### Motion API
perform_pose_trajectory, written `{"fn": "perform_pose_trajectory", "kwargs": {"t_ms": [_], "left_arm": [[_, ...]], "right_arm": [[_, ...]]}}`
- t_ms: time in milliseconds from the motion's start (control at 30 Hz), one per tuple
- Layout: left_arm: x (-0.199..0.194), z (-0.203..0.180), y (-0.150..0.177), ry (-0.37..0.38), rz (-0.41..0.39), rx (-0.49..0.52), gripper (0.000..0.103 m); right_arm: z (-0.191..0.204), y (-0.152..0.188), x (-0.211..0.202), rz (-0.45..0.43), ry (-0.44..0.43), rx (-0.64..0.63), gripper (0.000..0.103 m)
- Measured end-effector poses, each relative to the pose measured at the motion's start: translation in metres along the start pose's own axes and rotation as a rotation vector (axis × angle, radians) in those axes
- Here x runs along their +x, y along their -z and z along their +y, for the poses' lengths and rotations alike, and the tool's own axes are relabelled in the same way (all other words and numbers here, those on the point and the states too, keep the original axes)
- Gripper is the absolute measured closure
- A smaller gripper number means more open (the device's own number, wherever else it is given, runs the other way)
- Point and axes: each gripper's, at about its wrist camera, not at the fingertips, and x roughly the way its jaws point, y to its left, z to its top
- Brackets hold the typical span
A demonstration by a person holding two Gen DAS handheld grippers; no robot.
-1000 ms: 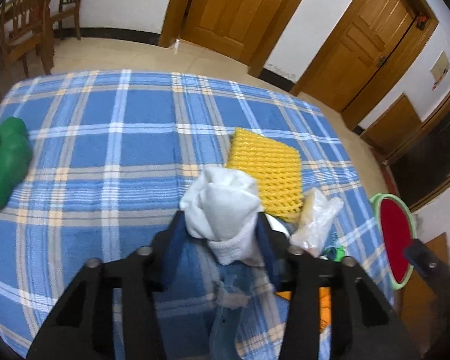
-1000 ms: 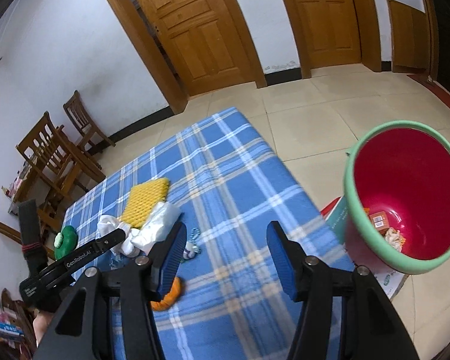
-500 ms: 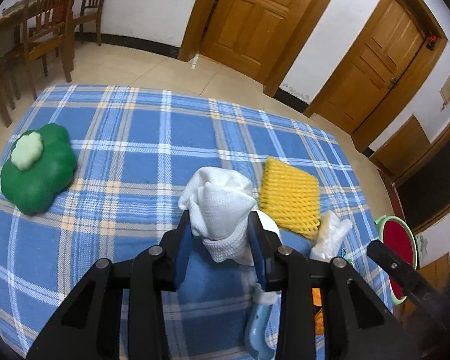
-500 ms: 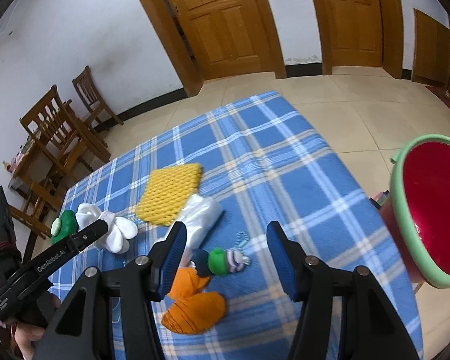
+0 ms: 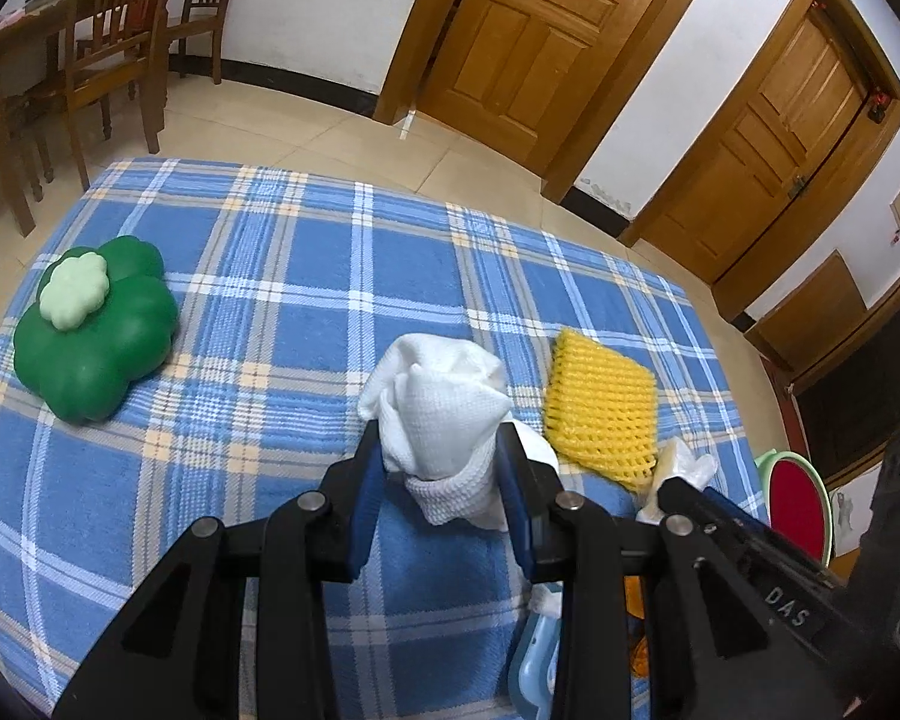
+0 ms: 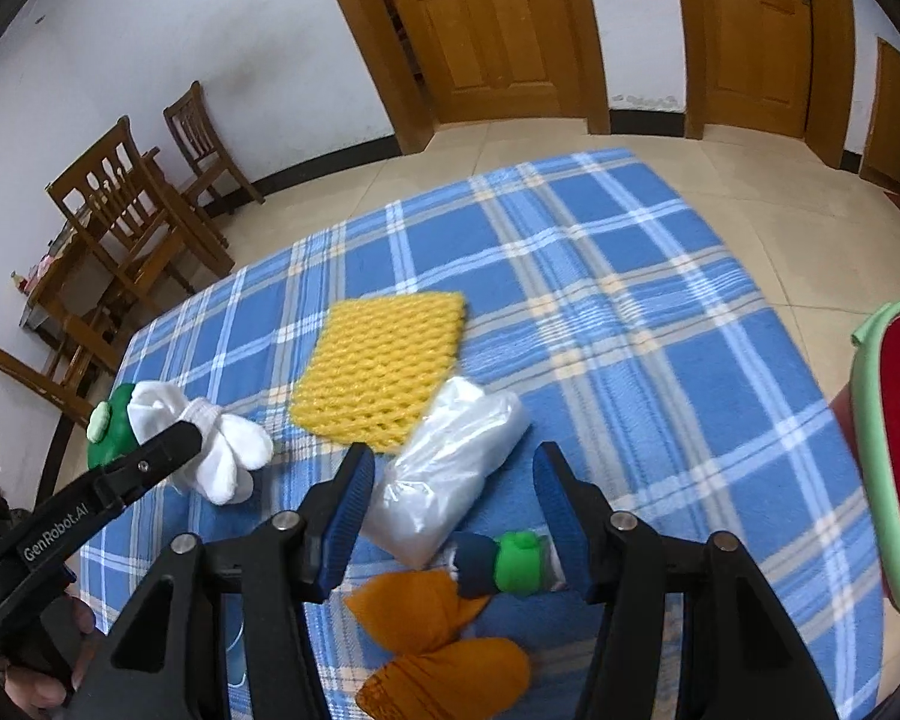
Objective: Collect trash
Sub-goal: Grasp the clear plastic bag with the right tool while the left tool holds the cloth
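My left gripper (image 5: 441, 468) is shut on a white sock bundle (image 5: 444, 414) and holds it above the blue plaid table (image 5: 270, 276); it also shows in the right wrist view (image 6: 210, 444). My right gripper (image 6: 450, 492) is open and empty, with a clear plastic bag (image 6: 450, 468) lying between its fingers. A yellow foam net (image 6: 384, 360) lies just beyond the bag. The red bin with a green rim (image 6: 894, 462) stands off the table's right edge.
A green clover-shaped cushion (image 5: 96, 336) lies at the table's left. An orange cloth (image 6: 438, 642) and a small navy and green item (image 6: 504, 564) lie near the right gripper. Wooden chairs (image 6: 132, 216) stand beyond the table. Doors line the far wall.
My left gripper has lifted the white sock bundle and pulled back left. My right gripper has swung from the bin toward the table and now hovers over the plastic bag.
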Motion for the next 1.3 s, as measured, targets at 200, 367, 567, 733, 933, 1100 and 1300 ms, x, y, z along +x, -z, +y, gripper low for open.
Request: {"fn": "perform_pose_trajectory", "kwargs": {"t_ms": [200, 367, 567, 733, 933, 1100, 1300], "left_arm": [[0.001, 0.000, 0.000, -0.002, 0.002, 0.004, 0.067], [0.000, -0.005, 0.001, -0.002, -0.003, 0.015, 0.067], [-0.005, -0.015, 0.004, 0.006, -0.015, 0.036, 0.067], [-0.016, -0.022, 0.006, 0.019, -0.029, 0.047, 0.067], [-0.032, -0.030, 0.013, 0.022, -0.038, 0.054, 0.067], [-0.049, -0.040, 0.017, 0.039, -0.047, 0.066, 0.067], [-0.065, -0.058, 0.024, 0.052, -0.053, 0.095, 0.067]], "right_arm": [[0.001, 0.000, 0.002, -0.006, -0.020, -0.002, 0.052], [-0.001, 0.003, -0.003, -0.027, -0.058, 0.014, 0.056], [-0.003, 0.004, -0.023, -0.085, -0.109, 0.020, 0.056], [-0.007, 0.004, -0.042, -0.121, -0.140, 0.029, 0.056], [-0.016, 0.009, -0.067, -0.163, -0.159, 0.048, 0.056], [-0.025, 0.014, -0.084, -0.187, -0.163, 0.067, 0.056], [-0.043, 0.022, -0.107, -0.220, -0.161, 0.095, 0.056]]}}
